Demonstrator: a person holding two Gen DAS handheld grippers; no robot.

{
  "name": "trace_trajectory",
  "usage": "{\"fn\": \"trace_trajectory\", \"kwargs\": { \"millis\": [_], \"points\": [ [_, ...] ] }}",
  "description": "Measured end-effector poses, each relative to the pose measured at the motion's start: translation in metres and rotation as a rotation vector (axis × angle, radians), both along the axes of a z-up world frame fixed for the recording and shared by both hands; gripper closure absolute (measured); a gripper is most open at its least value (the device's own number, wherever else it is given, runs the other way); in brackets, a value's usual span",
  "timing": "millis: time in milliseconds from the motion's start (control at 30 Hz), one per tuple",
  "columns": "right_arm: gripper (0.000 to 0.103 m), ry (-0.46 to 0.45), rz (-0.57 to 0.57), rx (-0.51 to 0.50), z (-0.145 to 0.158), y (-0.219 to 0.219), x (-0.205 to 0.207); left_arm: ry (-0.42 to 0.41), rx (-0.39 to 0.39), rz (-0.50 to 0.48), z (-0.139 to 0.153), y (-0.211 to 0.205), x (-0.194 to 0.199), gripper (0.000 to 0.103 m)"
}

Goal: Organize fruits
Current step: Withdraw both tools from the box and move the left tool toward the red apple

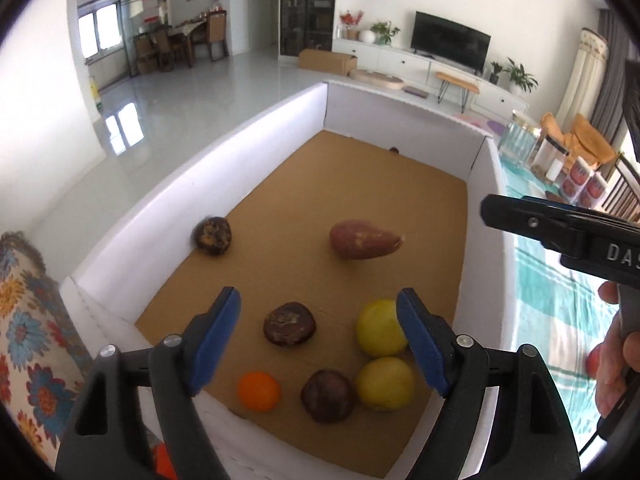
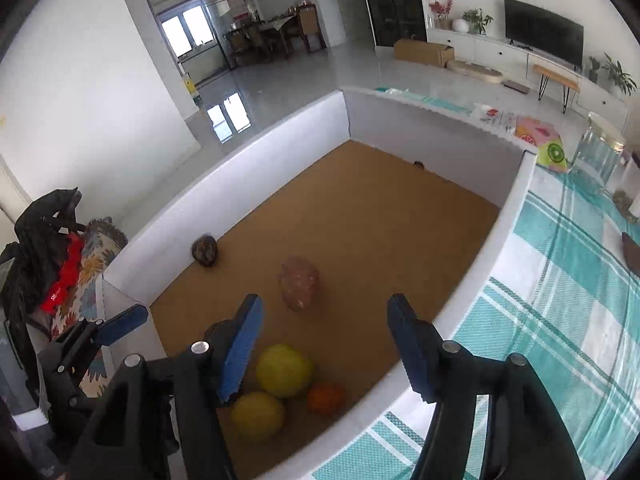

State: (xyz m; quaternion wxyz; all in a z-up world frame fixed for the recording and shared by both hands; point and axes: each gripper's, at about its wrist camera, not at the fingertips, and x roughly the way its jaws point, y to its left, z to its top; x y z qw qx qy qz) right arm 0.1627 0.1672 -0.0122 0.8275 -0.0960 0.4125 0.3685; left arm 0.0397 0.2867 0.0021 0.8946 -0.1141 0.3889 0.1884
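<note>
A white-walled box [image 1: 200, 176] with a brown cardboard floor holds the fruits. In the left wrist view it holds a reddish sweet potato [image 1: 364, 239], two yellow fruits [image 1: 380, 326] [image 1: 384, 383], an orange [image 1: 258, 391] and three dark brown fruits [image 1: 213, 235] [image 1: 289, 323] [image 1: 328, 395]. My left gripper [image 1: 318, 338] is open and empty above the near end of the box. My right gripper [image 2: 324, 348] is open and empty over the box's near right part, above the yellow fruits [image 2: 284, 370] and the orange [image 2: 326, 399]. The sweet potato [image 2: 300, 284] looks blurred.
A teal checked cloth [image 2: 560, 320] covers the table right of the box [image 2: 516, 200]. Glass jars [image 1: 518, 140] and cans [image 1: 576, 176] stand at its far right. A floral cushion [image 1: 24, 320] lies left of the box. A red fruit [image 1: 594, 362] shows by the hand.
</note>
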Motion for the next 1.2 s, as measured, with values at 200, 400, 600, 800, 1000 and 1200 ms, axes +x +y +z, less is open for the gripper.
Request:
{"fn": "trace_trajectory", "kwargs": {
  "millis": [200,400,600,800,1000,1200],
  "points": [
    [0.017,-0.212,-0.201,0.034,0.024,-0.139,-0.012,-0.087,-0.024,-0.166,0.021,-0.069,-0.001,0.012],
    [0.016,-0.186,-0.617,-0.016,-0.012,-0.322,-0.01,-0.013,-0.103,-0.481,-0.011,-0.174,0.024,0.008],
    [0.016,-0.065,-0.862,-0.133,-0.075,-0.439,-0.032,0.096,-0.073,-0.574,-0.08,-0.242,0.057,0.008],
    [0.016,-0.041,-0.848,-0.166,-0.102,-0.45,-0.046,0.112,0.04,-0.555,-0.109,-0.259,0.066,0.007],
    [0.011,-0.041,-0.842,-0.183,-0.105,-0.447,-0.044,0.101,0.053,-0.547,-0.11,-0.259,0.062,0.003],
    [0.004,-0.035,-0.83,-0.219,-0.108,-0.441,-0.042,0.104,0.052,-0.544,-0.113,-0.26,0.068,0.001]
  ]
}}
